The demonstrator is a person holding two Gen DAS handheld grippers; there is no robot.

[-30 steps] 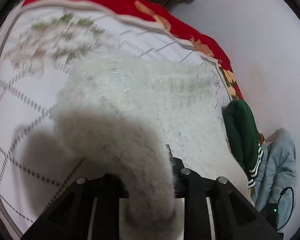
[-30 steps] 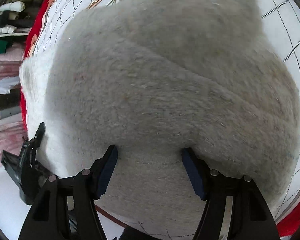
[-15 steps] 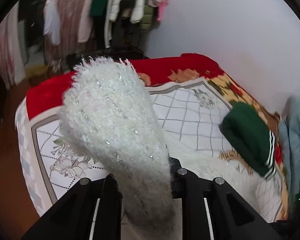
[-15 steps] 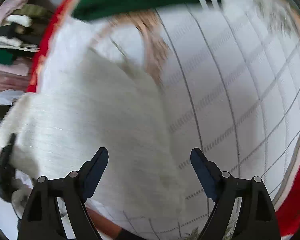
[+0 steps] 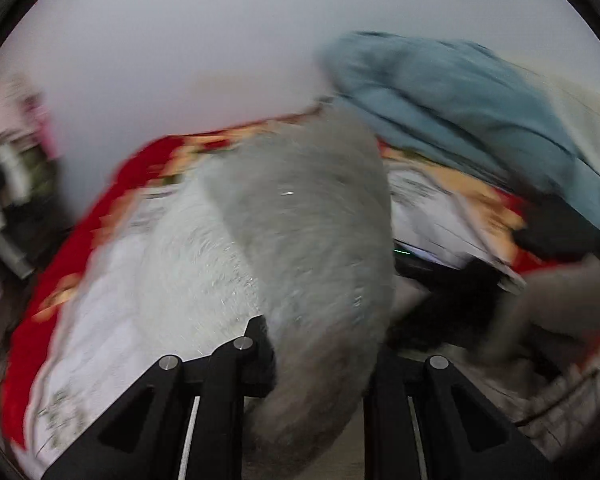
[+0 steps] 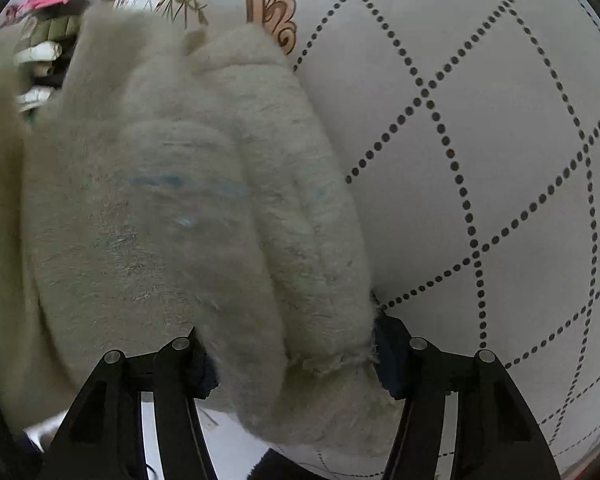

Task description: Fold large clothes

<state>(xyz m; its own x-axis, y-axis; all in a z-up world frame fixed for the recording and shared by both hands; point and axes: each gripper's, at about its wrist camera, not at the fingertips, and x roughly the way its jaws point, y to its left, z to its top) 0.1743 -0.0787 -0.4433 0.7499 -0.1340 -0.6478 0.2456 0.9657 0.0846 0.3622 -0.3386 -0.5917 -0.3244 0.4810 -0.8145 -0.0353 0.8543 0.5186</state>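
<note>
Fluffy white knit sweater (image 6: 188, 208) is filling centre-left of both views, lying on quilted bedspread (image 6: 480, 120); left gripper (image 5: 320, 356) & right gripper (image 6: 292, 356) are both clamping thick bunches; risk: bulky folds slipping out, layers shifting w/ fast swing.

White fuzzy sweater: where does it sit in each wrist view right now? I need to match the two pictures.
Left wrist: the sweater fills the centre, blurred, running down between the left gripper jaws.
Right wrist: the sweater fills the left and centre, bunched in folds between the right gripper jaws.
Shared landmark: the white quilt, seen at lower left in the left wrist view.
</note>
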